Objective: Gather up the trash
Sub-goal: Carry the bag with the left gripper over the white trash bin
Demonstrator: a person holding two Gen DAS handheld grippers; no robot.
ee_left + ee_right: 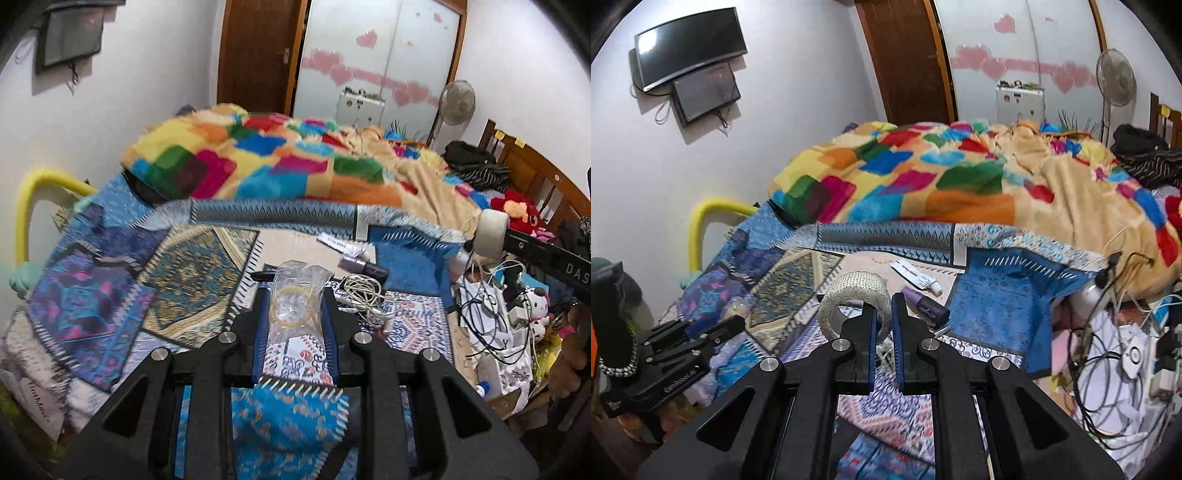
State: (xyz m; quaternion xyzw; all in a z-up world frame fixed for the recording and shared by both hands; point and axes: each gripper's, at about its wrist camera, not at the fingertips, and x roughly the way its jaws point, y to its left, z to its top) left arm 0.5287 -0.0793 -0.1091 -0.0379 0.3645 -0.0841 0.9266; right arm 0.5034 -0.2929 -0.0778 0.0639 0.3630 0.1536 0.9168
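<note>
Left gripper [297, 295] clamps clear plastic bag [295, 306]; right gripper [884, 314] pinches tape roll [855, 302]. Both trash pieces grasped, lifted; next: carry to bin, none visible ahead.

Clear bag [295, 295] here, see-through, with a pale yellow ring [293, 306] showing inside it. The black gripper [295, 299] has blue pads. On the right, a roll [855, 295] of off-white mesh-textured tape, and that gripper [883, 314] is black with blue pads too. The blanket [960, 177] is tan with blocks of red, green, blue, yellow, orange and magenta. Under it, a patchwork sheet [1004, 295] in blues with white zigzag stitching, one panel teal and gold. There's a purple bottle [925, 304], a white tube [916, 277] with red print, a yellow pipe [701, 221], a brown door [905, 55], and pink hearts on the wardrobe [1015, 37].
</note>
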